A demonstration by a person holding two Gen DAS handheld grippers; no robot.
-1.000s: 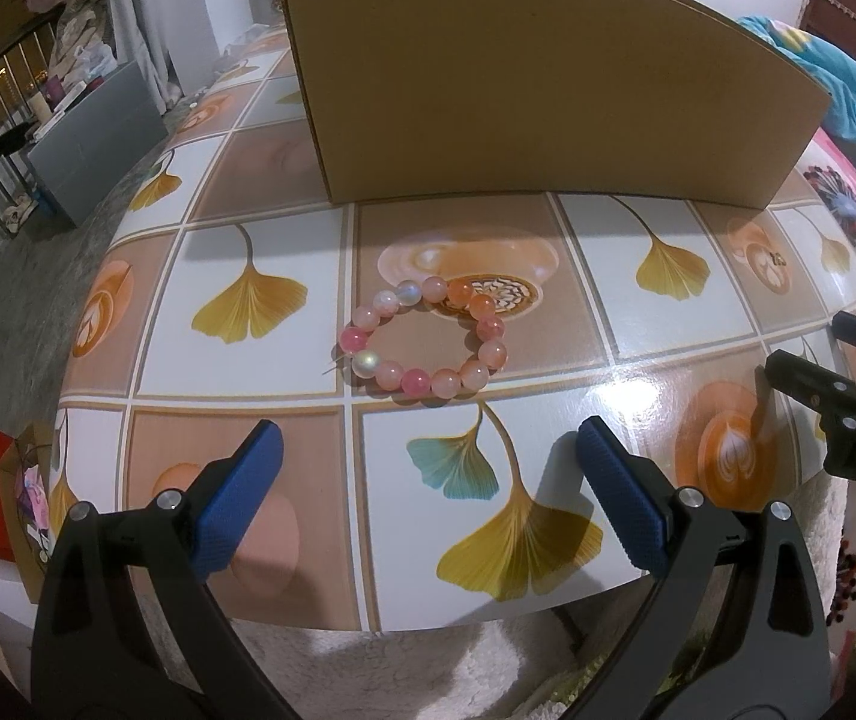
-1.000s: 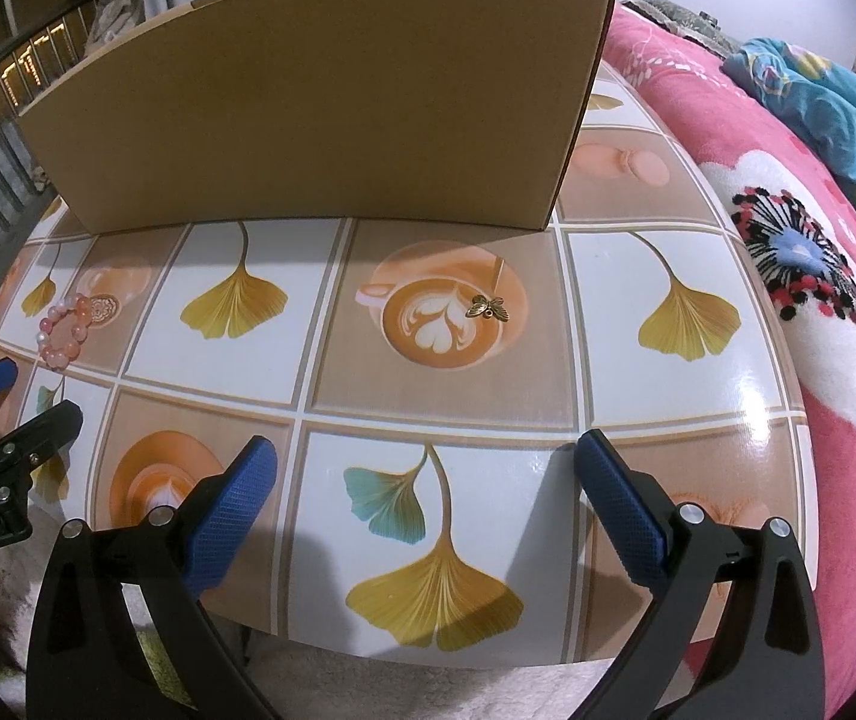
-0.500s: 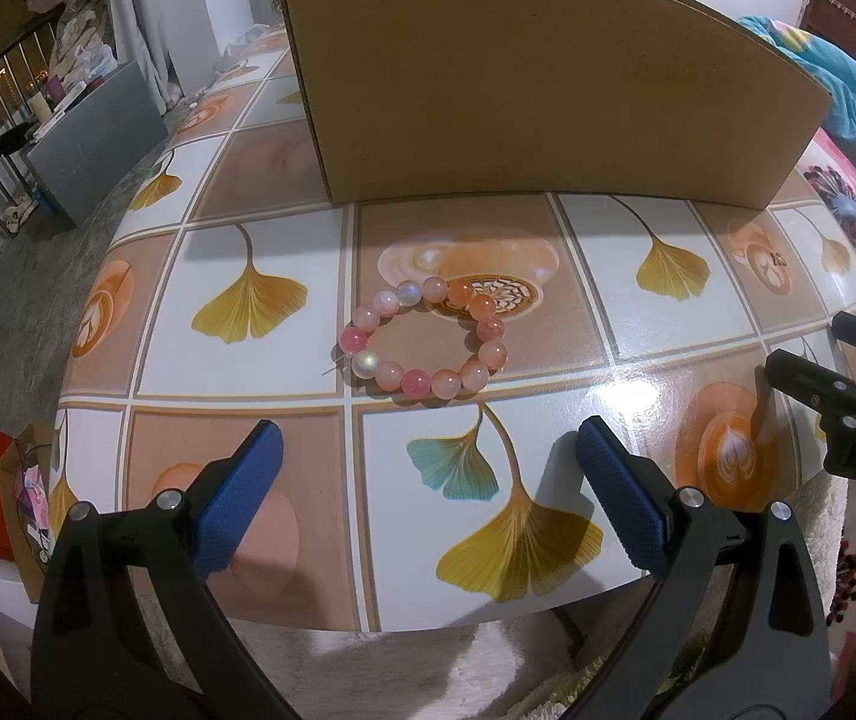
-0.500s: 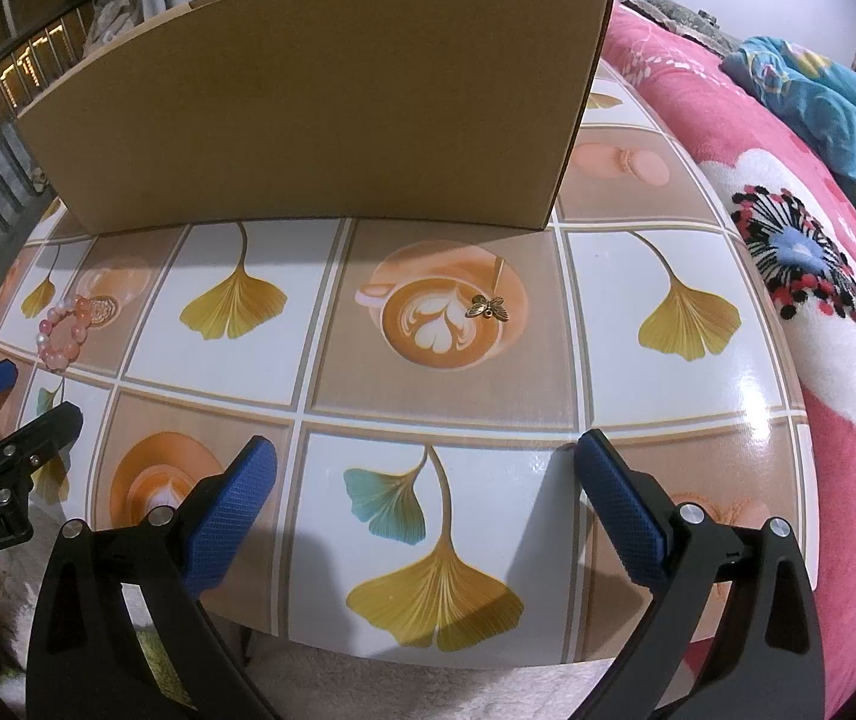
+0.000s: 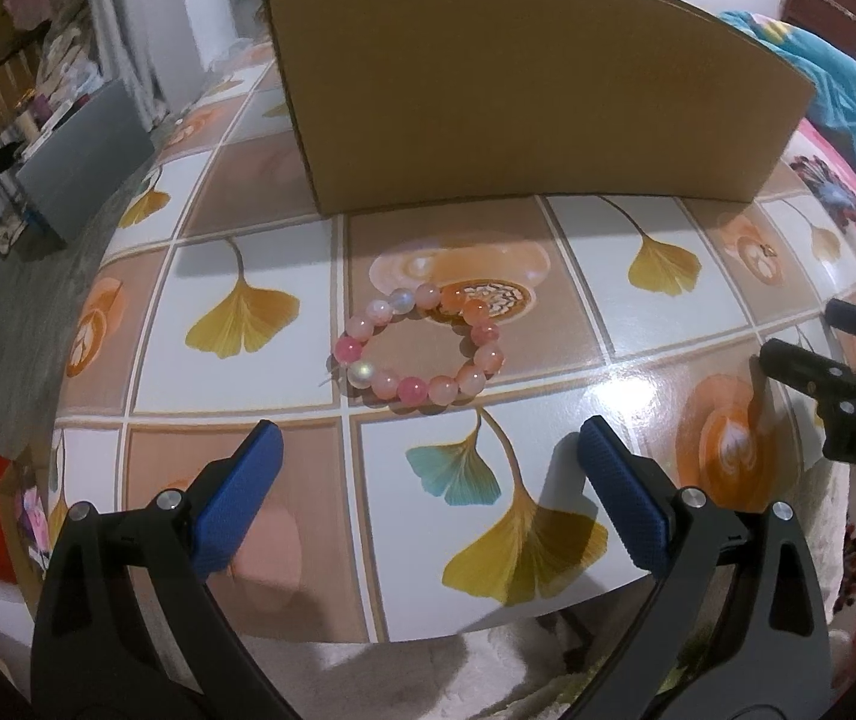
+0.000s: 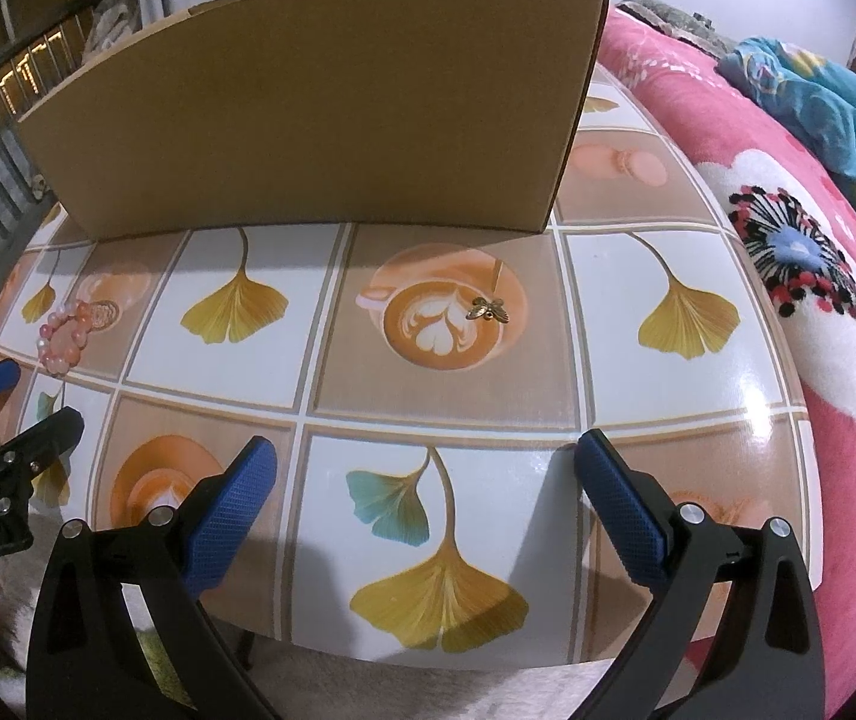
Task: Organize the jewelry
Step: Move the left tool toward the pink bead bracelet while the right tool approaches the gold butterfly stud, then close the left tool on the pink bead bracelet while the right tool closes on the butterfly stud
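Just ahead of my left gripper (image 5: 428, 450), whose blue pads stand wide apart and hold nothing, the pink beaded bracelet (image 5: 422, 343) lies flat on the tiled tabletop (image 5: 248, 372), centred between the fingers. My right gripper (image 6: 425, 468) is equally spread and empty; farther off, slightly right of centre, sits the small bee brooch (image 6: 488, 309). Beyond both stands the cardboard box (image 6: 320, 114).
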